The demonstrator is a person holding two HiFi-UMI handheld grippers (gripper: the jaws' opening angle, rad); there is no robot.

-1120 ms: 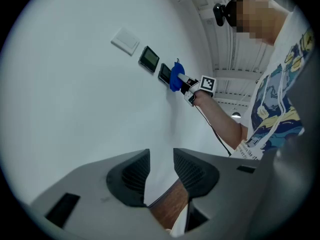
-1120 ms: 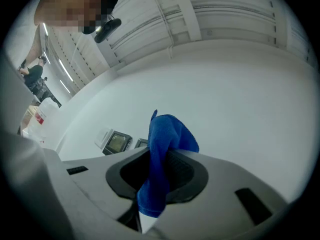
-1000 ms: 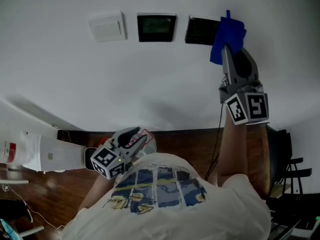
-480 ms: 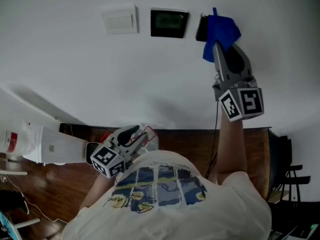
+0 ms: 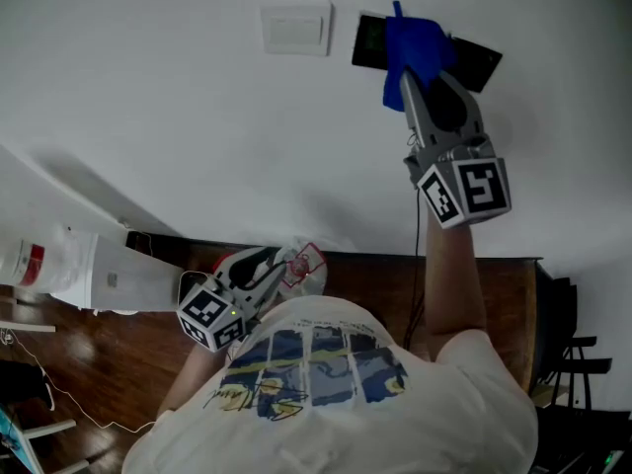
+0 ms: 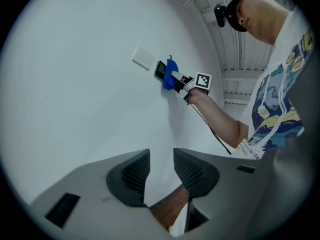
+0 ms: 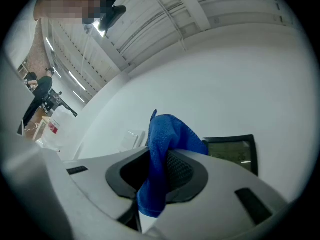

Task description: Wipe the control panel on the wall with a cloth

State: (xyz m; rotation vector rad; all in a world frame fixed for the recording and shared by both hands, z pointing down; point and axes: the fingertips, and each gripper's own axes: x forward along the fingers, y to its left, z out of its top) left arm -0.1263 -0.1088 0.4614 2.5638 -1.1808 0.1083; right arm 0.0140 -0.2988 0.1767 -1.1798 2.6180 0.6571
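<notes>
Holding a blue cloth (image 5: 415, 45) up on the white wall (image 5: 148, 97), the right hand-held gripper (image 5: 407, 72) has its jaws closed on the fabric. In the right gripper view the cloth (image 7: 165, 149) is pinched between the ribbed pads, with one end bunched above them and the other hanging below. The bunched end lies over the right part of the control panel (image 5: 367, 39), a dark screen just right of a white switch plate (image 5: 294, 28). A second dark panel (image 5: 479, 59) shows past the cloth on the other side, its greenish screen (image 7: 232, 149) plain in the right gripper view.

The left hand-held gripper (image 5: 265, 267) hangs low by the person's shirt (image 5: 316, 373), well apart from the wall fittings. Its jaws (image 6: 159, 169) stand a narrow gap apart with nothing between them. The wooden floor (image 5: 118, 363) lies below.
</notes>
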